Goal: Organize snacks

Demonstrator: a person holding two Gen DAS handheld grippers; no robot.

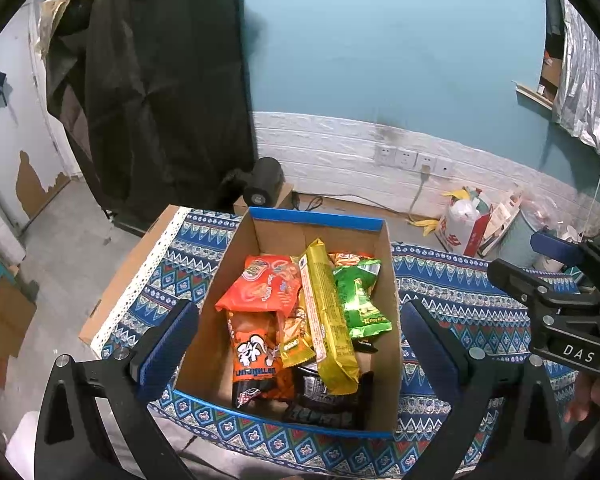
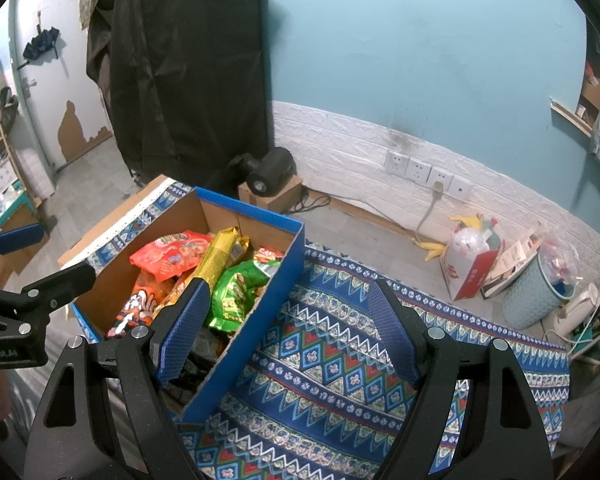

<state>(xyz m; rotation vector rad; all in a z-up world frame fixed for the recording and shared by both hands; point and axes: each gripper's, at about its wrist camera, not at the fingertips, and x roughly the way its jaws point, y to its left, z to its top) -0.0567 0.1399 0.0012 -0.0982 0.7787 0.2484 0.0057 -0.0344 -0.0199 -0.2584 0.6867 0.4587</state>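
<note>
An open cardboard box with a blue rim [image 1: 382,280] [image 2: 288,264] stands on a patterned blue cloth [image 1: 452,280] [image 2: 332,364]. It holds several snack packs: an orange bag [image 1: 260,288] [image 2: 172,254], a long yellow pack [image 1: 328,320] [image 2: 218,258], a green bag [image 1: 360,300] [image 2: 236,292], and dark packs [image 1: 324,396] at the near end. My left gripper [image 1: 296,352] is open and empty, its fingers straddling the box from above. My right gripper [image 2: 288,332] is open and empty over the box's right wall; it also shows in the left wrist view [image 1: 556,280].
The cloth covers a low surface with a cardboard edge [image 1: 120,280] at the left. Behind it are a black cylinder on a small box [image 2: 270,178], wall sockets [image 2: 428,172], a red-and-white bag [image 2: 470,264], and a blue waste bin [image 2: 534,292]. A dark garment [image 2: 188,68] hangs at the back left.
</note>
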